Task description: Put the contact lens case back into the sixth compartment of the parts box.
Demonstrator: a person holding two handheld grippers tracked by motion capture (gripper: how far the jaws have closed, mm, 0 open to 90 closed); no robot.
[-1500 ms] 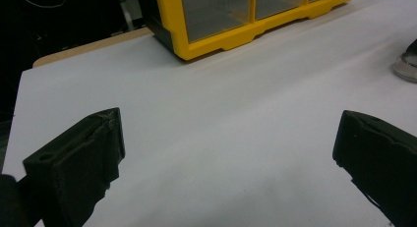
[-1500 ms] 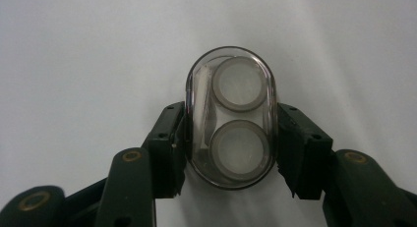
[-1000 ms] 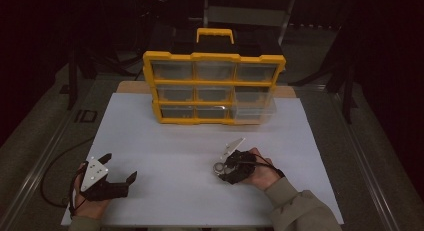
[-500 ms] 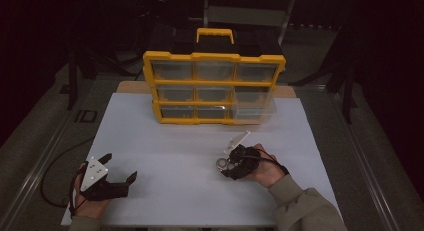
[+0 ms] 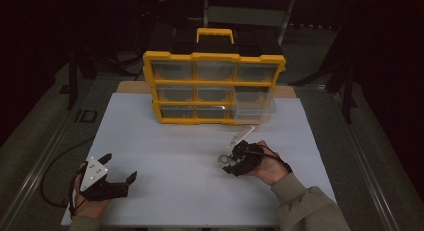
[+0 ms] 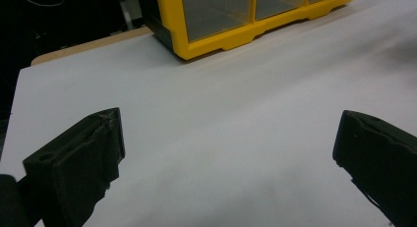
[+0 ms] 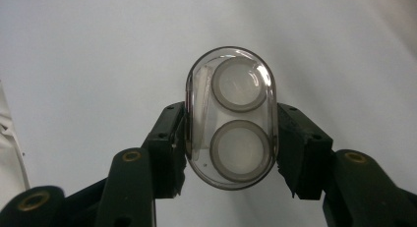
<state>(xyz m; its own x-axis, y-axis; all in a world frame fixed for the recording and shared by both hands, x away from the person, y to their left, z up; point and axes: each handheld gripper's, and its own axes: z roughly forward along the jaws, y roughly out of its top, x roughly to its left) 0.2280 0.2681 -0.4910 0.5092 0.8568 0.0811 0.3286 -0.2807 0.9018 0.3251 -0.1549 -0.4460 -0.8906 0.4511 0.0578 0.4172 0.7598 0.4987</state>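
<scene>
Right gripper [image 7: 231, 138] pinches a small clear oval plastic case holding two round grey-rimmed discs [image 7: 231, 118] by its long sides, in front of the yellow plastic drawer organiser [image 5: 214, 86]. Case looks light, rigid and slick; likely to slip or crack under hard squeeze, so flat side walls suit best

Left gripper [image 6: 226, 153]: jaws spread wide over the white table sheet [image 6: 236, 99], nothing between

Right gripper view gives the discs; high view only a glint, plus the organiser's part-open lower right drawer [image 5: 253, 110]

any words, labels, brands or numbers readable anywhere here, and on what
"ID": white marking on the dark floor left of the table.
Nothing readable on the yellow drawer box.
Nothing readable on the clear oval case in the right gripper.
</scene>
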